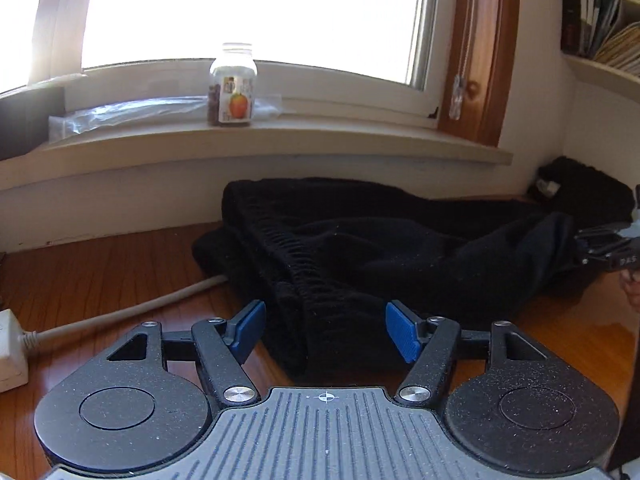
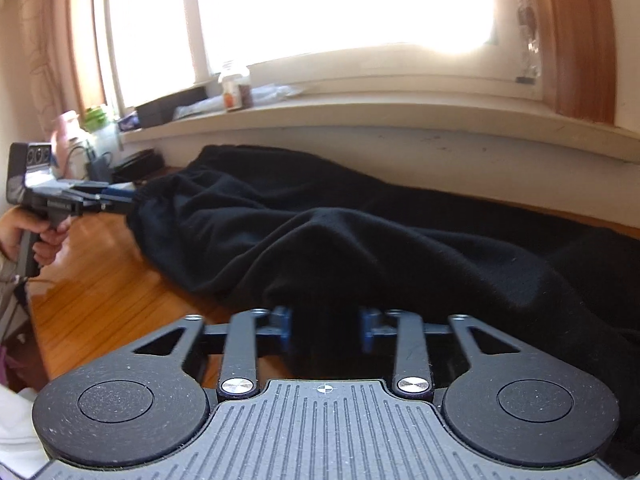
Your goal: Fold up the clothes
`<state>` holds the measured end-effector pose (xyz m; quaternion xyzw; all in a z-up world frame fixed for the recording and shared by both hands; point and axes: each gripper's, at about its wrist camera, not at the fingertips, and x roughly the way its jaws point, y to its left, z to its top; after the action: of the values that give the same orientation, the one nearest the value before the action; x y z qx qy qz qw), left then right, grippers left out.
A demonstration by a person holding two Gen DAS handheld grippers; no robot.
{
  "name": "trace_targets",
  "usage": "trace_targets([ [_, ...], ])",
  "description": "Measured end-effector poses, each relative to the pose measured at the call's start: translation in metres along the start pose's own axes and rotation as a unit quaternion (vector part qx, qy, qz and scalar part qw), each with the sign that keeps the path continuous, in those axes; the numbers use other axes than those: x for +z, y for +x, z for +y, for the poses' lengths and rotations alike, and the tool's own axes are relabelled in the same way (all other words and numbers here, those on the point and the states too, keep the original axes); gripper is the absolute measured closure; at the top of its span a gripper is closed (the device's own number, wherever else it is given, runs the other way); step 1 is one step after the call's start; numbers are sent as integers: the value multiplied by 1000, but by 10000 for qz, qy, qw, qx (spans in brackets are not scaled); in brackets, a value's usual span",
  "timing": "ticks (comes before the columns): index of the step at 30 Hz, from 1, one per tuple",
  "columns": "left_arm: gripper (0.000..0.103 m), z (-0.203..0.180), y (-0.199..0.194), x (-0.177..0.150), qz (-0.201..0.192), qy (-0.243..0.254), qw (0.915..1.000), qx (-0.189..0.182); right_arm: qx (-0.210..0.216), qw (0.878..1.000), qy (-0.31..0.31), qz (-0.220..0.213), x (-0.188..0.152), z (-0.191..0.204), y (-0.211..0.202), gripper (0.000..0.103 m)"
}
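So the black fleece garment with the ribbed elastic waistband (image 1: 360,248) is sprawled along the back of the glossy reddish wooden worktop (image 1: 100,272), pushed up against the wall under the pale window sill (image 1: 280,140). Looks like sweatpants to me, though it's so dark I can't make out much of the leg layout. Its long axis runs side to side, parallel to that sill, with the waistband end on the left and the rest trailing off to the right.

The left gripper (image 1: 326,330) sits right at the waistband end. Its blue-padded fingers (image 1: 251,326) are spread wide and holding nothing, with the near corner of the waistband lying in the gap between them, so it's pretty much lined up to bite. From the right wrist view you can see it coming in low at that same end (image 2: 116,200).

The right gripper (image 2: 326,330) is further along the garment's length, at its near edge. Its fingers are partway apart with black cloth bunched between them, but everything there is dark and I can't tell if they're pinching it or just straddling it.

My guess is the next bit hinges on both ends being held along that long axis, and each gripper is already the nearer one to its own end.

Off to the side: a clear glass jar with an orange-fruit label (image 1: 232,86) stands on the sill above the waistband end, and a white power cable (image 1: 120,314) snakes out from under the garment's left side.
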<state>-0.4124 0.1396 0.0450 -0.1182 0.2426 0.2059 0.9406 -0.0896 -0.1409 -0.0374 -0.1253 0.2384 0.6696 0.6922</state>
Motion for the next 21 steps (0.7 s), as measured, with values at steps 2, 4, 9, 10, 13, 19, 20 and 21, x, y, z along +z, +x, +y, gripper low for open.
trace_targets([
  [2,34,4,8,1,39,-92,9999,-120,31,10000,53,-4,-1,1,4,53],
  [4,38,7,14,2,64,-179,9997,-169,44,10000,34,4,-2,4,10,53],
  [9,87,10,-1,-2,43,-211,9995,-234,161,9996,-86,-205,1,10,9,92],
  [10,87,11,-5,-3,38,-215,9995,-247,126,9995,-74,-284,3,11,4,94],
  [13,87,12,-16,-5,21,-224,9993,-285,202,9985,-47,-498,5,15,-22,96],
  [19,81,14,-37,-12,35,-209,9991,-365,562,9967,-205,548,-34,42,-38,96],
  [20,78,14,-39,-14,64,-179,9992,-355,512,9964,-230,641,-42,43,-35,94],
  [21,74,14,-43,-16,61,-169,9993,-325,517,9967,-133,619,-45,41,-36,93],
])
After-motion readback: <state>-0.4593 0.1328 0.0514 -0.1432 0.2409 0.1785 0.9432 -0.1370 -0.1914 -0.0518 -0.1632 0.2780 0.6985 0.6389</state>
